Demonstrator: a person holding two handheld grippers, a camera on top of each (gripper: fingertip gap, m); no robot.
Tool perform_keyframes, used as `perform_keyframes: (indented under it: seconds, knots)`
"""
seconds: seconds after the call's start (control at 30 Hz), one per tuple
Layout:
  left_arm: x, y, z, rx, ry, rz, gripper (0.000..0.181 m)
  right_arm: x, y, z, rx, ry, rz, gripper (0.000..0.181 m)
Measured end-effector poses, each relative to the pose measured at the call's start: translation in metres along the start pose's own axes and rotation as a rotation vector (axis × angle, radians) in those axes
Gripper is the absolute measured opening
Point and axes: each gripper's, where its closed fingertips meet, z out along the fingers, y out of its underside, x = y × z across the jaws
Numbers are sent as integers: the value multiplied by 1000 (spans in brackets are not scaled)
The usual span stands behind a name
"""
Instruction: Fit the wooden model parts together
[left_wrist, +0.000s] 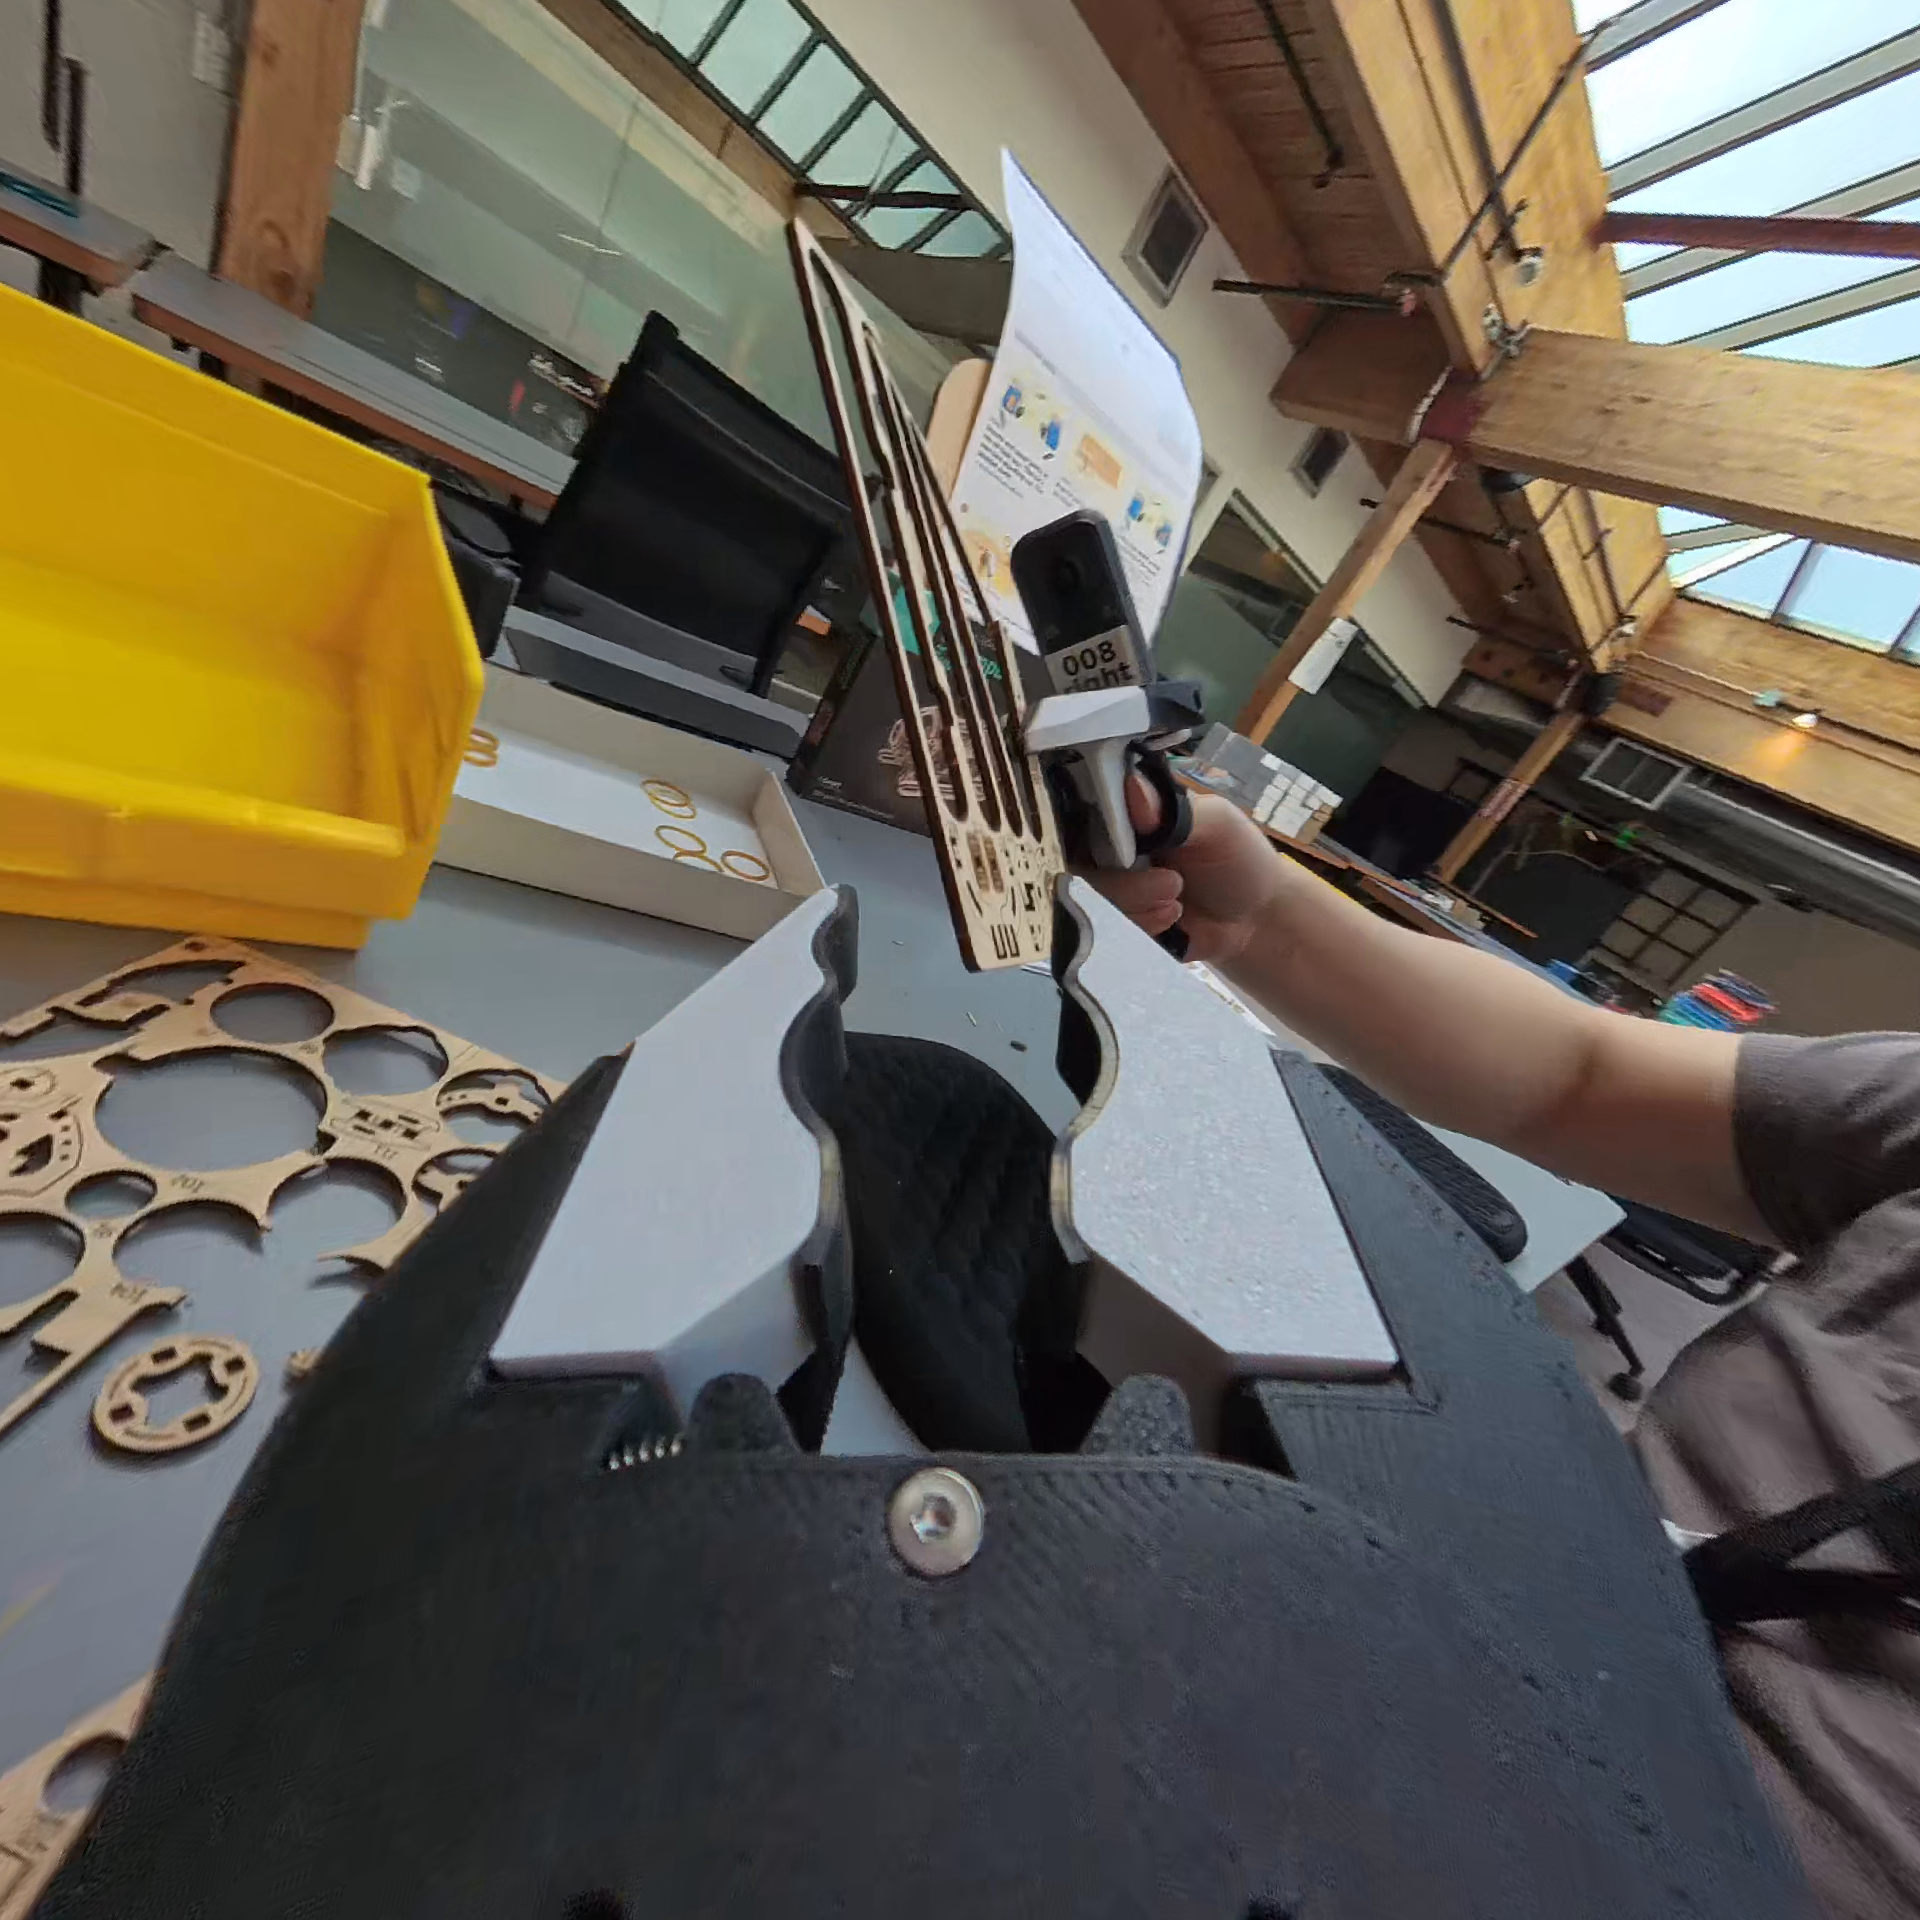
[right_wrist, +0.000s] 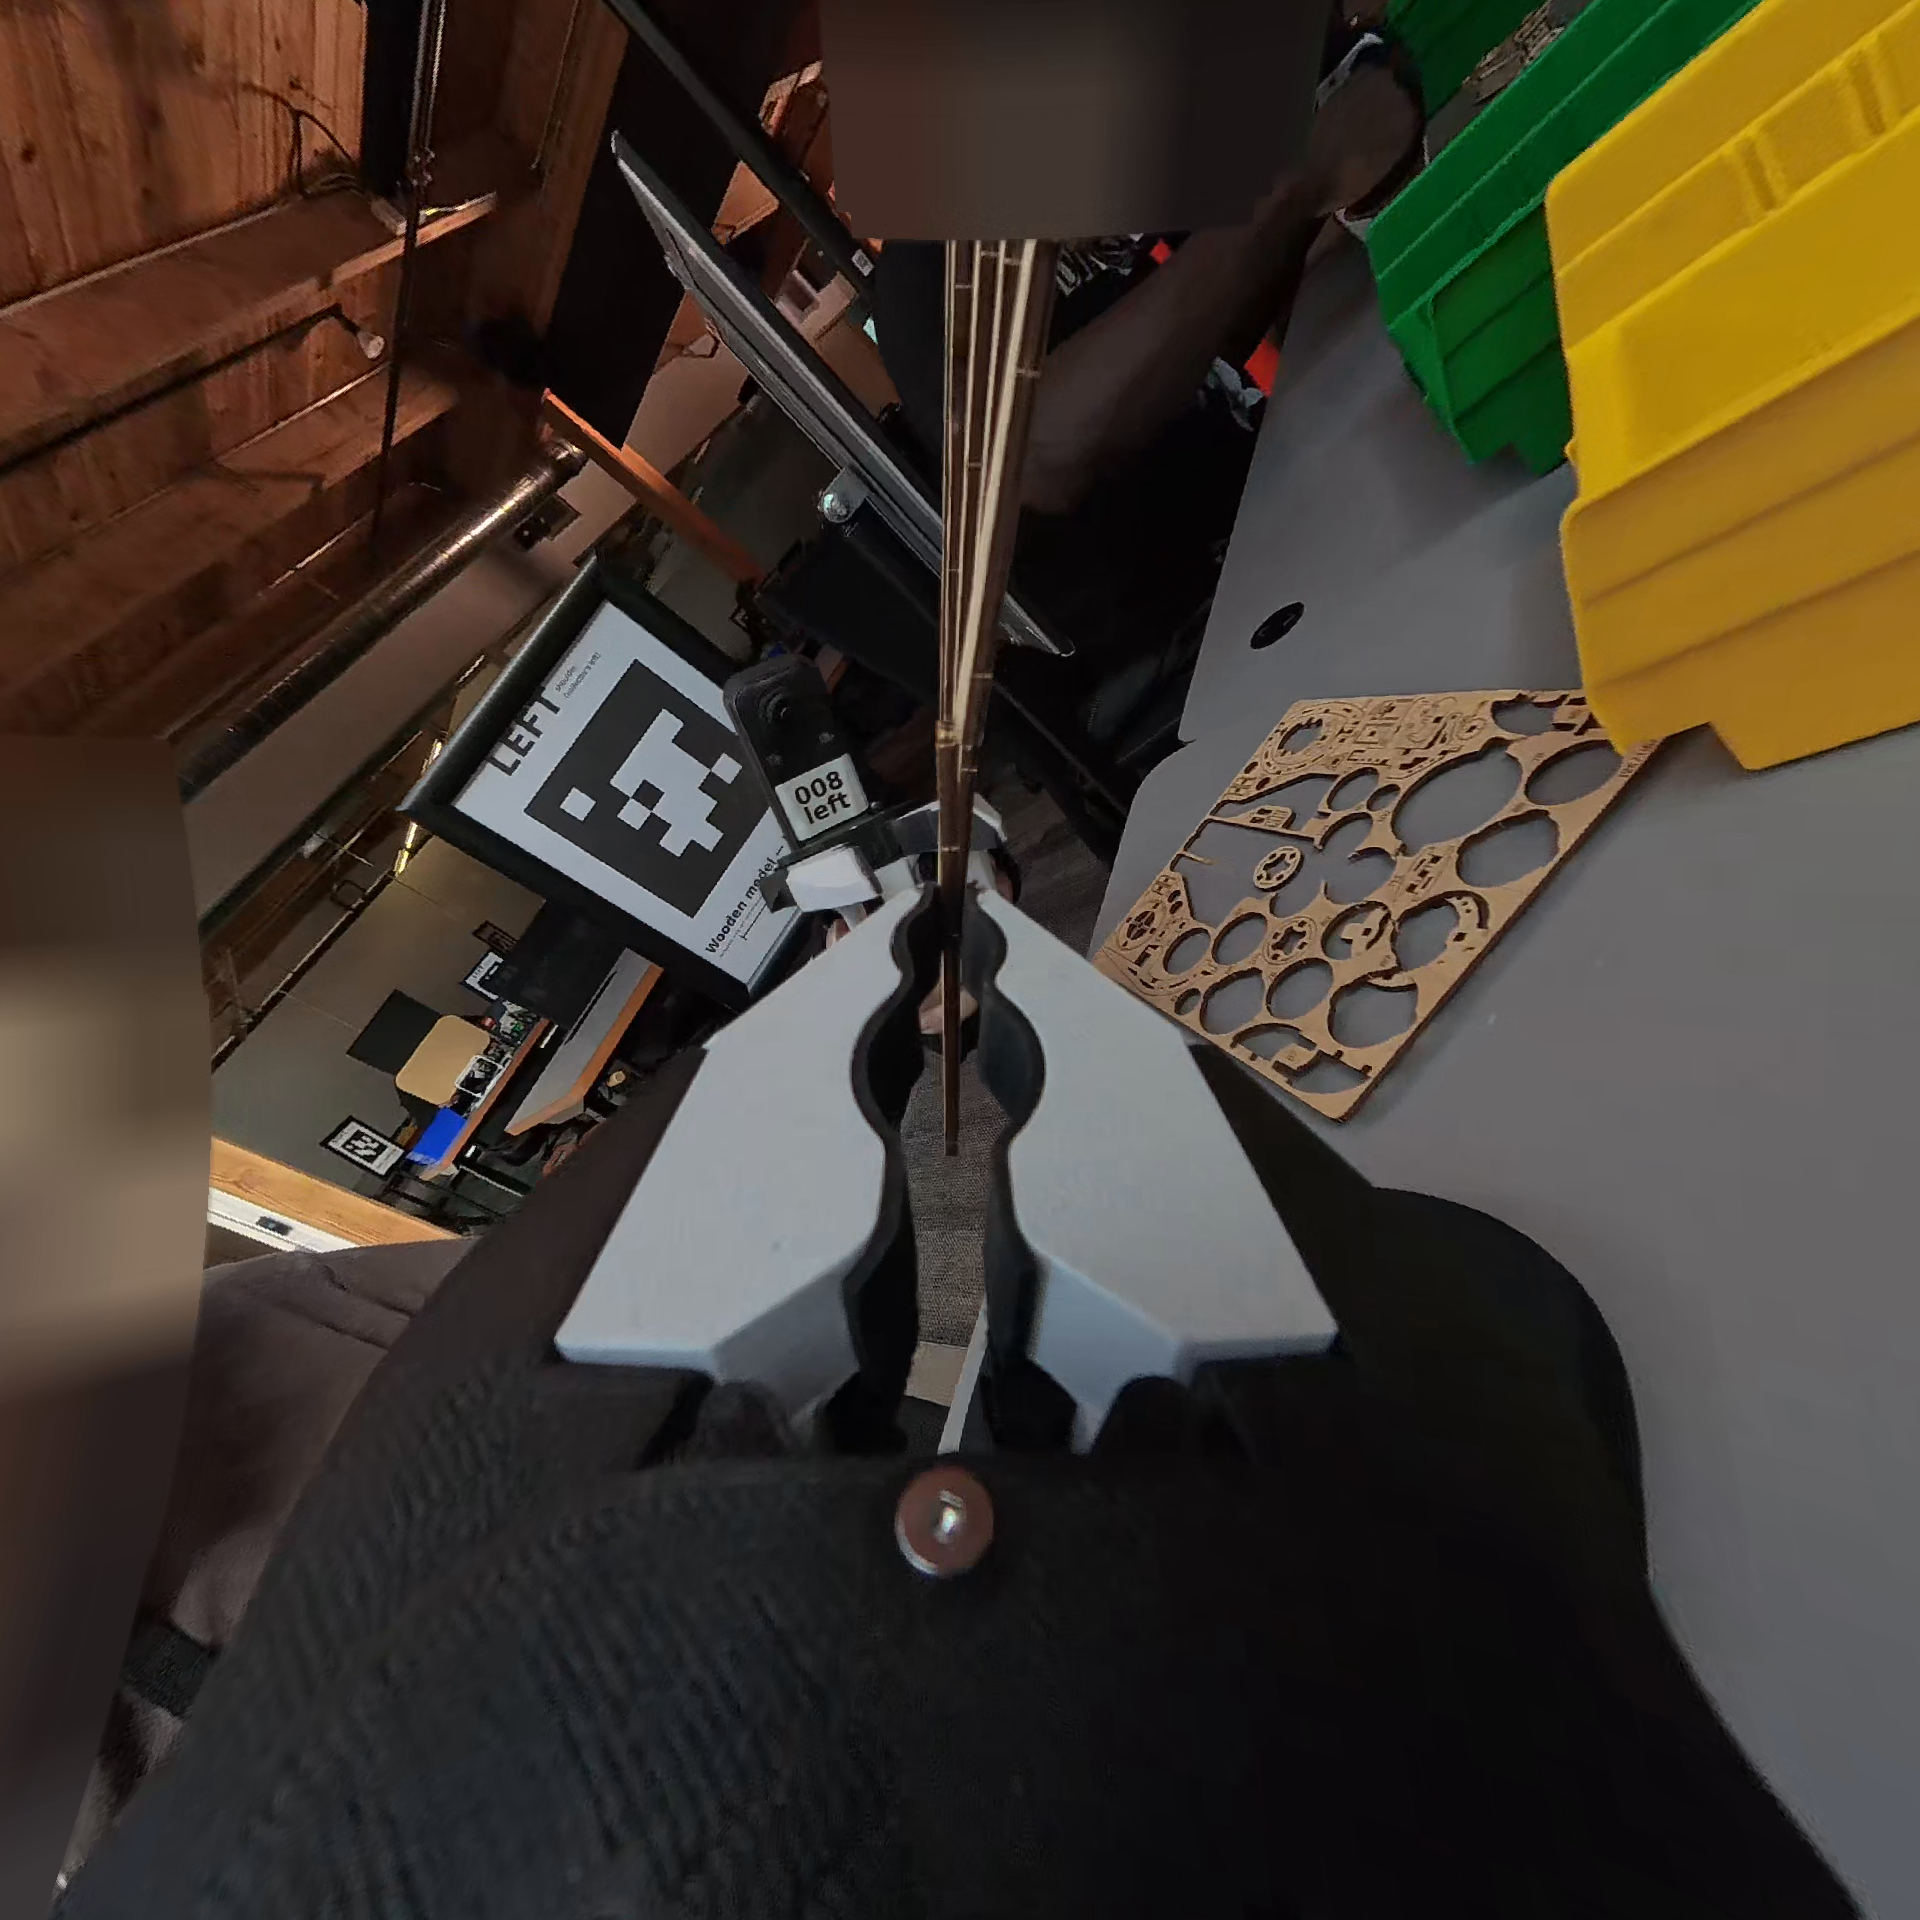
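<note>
Two grippers: right gripper (right_wrist: 951, 925) pinches a thin laser-cut plywood parts sheet (left_wrist: 925, 623) edge-on between its tips; left gripper (left_wrist: 951, 925) gapes empty just below it; twisting could snap the sheet.

Left wrist view: punched-out parts sheet (left_wrist: 208, 1122) flat on worktop (left_wrist: 499, 966), left of left tool (left_wrist: 951, 935). Loose ring-shaped part (left_wrist: 175, 1392) on worktop just in front of that sheet. Storage bin (left_wrist: 197, 665) behind the sheet. Shallow tray (left_wrist: 623, 800) right of bin, rubber bands (left_wrist: 670, 800) in it. Slotted sheet (left_wrist: 935, 665) upright, in right tool (left_wrist: 1039, 727), above worktop. Instruction page (left_wrist: 1091, 436) behind slotted sheet.
</note>
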Motion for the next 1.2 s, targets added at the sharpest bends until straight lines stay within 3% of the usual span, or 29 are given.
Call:
perform_keyframes:
  seconds: [0.13, 0.2, 0.23, 0.27, 0.4, 0.47, 0.5, 0.63, 0.7, 0.8, 0.9, 1.0, 1.1, 1.2]
  knots:
    - [-13, -21, 2, -88, 139, -111, 29, 3, 2, 28, -82, -20, -47, 0]
    - [-21, -18, 3, -188, 113, -154, 28, 0, 1, 41, -111, -35, -70, 0]
    - [-23, -15, 4, -222, 93, -151, 24, -1, 0, 47, -121, -41, -69, 0]
    - [-22, -12, 3, -244, 89, -142, 6, 1, 0, 52, -126, -39, -65, 0]
    - [-27, -8, -7, -195, 74, -231, 0, 18, 1, 66, -137, -18, -58, 1]
    - [-42, -2, -17, -145, 12, -324, 0, 38, 6, 67, -150, 80, -61, 31]
    - [-48, 3, -23, -132, -14, -372, 0, 47, 10, 62, -166, 144, -104, 36]
    - [-81, 35, -45, -96, -222, -585, 0, 62, 18, 17, -196, 362, -299, 37]
    - [-85, 58, -49, -151, -286, -610, 0, 46, 27, -9, -186, 345, -290, 37]
    - [-92, 71, -52, -148, -351, -684, 0, 9, 52, -51, -162, 288, -154, 36]
    - [-96, 73, -54, -136, -359, -800, 0, -50, 86, -91, -111, 173, -74, 34]
    - [-91, 72, -48, -145, -341, -872, 0, -87, 127, -132, -99, 175, -85, 34]
    - [-78, 57, -35, -104, -272, -919, 0, -97, 157, -174, -70, 258, -138, 35]
    - [-68, 55, -30, -132, -295, -866, 0, -94, 163, -218, 72, 349, -162, 34]
